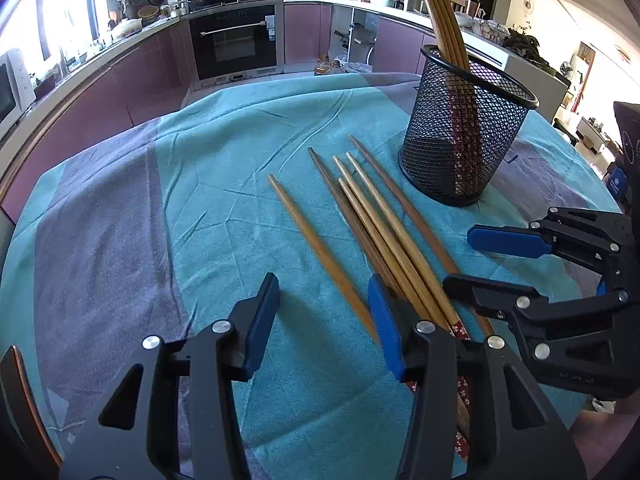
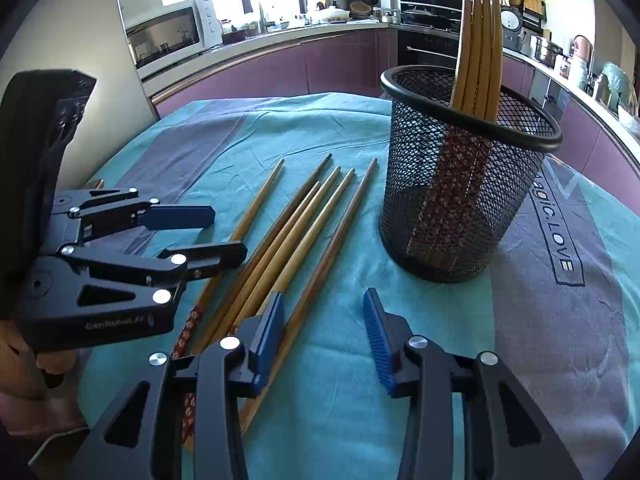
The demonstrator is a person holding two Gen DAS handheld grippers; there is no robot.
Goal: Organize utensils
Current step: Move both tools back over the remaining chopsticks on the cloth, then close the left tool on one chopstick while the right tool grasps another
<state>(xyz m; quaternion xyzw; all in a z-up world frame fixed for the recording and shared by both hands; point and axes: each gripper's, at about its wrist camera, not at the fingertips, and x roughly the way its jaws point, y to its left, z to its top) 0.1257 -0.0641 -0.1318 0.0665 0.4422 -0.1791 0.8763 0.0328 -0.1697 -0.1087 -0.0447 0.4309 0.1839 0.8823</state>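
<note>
Chopsticks (image 1: 372, 220) lie loose at the centre of the left wrist view, six wooden sticks fanned on the teal tablecloth (image 1: 224, 152), tips pointing up-frame, one stick set a little apart on the left of the bunch. Their thick ends, some with a red flower pattern, run under the grippers at the bottom of the frame. Plenty of bare cloth opens to the left of the sticks, all the way to the table's rounded edge; to the right the room is tighter.

Up and right of the bunch stands the black mesh holder (image 1: 466, 128), upright, near the stick tips but not touching them, with four more chopsticks (image 2: 480, 44) leaning inside it, tips up.

Left gripper (image 1: 324, 320) hovers low over the thick ends, jaws apart, gripping nothing; its right finger sits across the bunch while the lone stick runs into the gap. Right gripper (image 2: 324, 332) is spread wide too, empty, its left finger over the sticks and bare cloth between the pads. Purple kitchen cabinets (image 1: 308, 32) and an oven (image 1: 234, 40) ring the background.
</note>
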